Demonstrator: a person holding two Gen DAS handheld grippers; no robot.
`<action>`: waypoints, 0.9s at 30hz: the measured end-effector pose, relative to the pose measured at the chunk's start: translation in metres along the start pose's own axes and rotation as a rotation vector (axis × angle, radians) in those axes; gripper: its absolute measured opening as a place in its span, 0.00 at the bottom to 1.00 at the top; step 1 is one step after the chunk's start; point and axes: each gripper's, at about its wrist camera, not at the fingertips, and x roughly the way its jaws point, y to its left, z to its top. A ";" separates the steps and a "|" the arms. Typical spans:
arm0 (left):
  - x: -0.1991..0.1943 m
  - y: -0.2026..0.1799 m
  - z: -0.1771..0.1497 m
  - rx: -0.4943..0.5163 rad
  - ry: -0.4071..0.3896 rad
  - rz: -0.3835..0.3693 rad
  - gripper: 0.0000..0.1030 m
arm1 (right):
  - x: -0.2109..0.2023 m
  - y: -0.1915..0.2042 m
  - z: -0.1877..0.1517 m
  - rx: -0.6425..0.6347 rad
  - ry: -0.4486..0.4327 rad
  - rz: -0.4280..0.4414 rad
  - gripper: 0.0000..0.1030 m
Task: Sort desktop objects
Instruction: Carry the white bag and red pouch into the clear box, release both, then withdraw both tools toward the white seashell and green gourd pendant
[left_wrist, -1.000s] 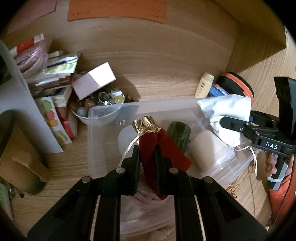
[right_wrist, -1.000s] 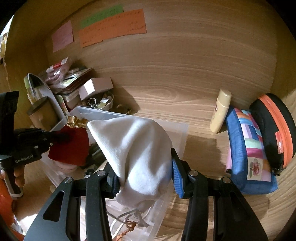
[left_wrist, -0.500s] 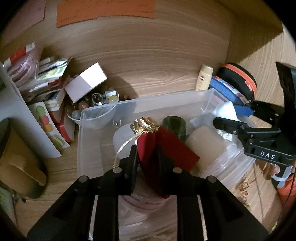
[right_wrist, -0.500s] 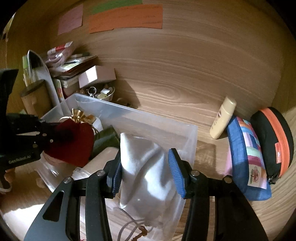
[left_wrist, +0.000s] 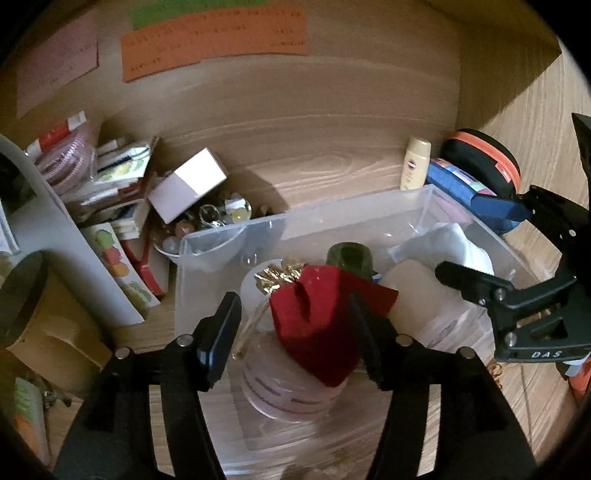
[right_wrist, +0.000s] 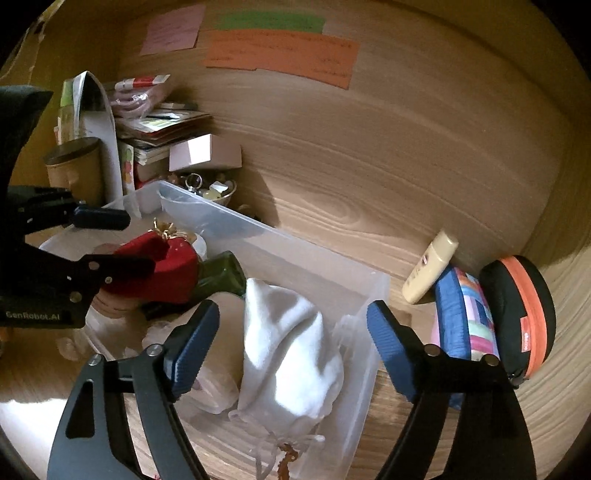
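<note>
While both tools gape over clear bin: left tool around red pouch, right tool around white pouch.

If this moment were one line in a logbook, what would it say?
left gripper: jaws open around red pouch | right gripper: jaws open, white pouch released | both pouches in clear bin

Pouches in bin
</note>
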 end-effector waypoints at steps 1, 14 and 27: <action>-0.002 0.000 0.001 0.004 -0.005 0.005 0.59 | -0.001 0.001 0.001 -0.001 -0.002 0.006 0.78; -0.040 0.013 0.000 -0.036 -0.045 0.102 0.91 | -0.027 0.008 0.007 -0.011 -0.041 -0.069 0.94; -0.092 0.009 -0.019 -0.008 -0.125 0.201 0.97 | -0.088 0.013 -0.001 0.028 -0.132 -0.094 0.99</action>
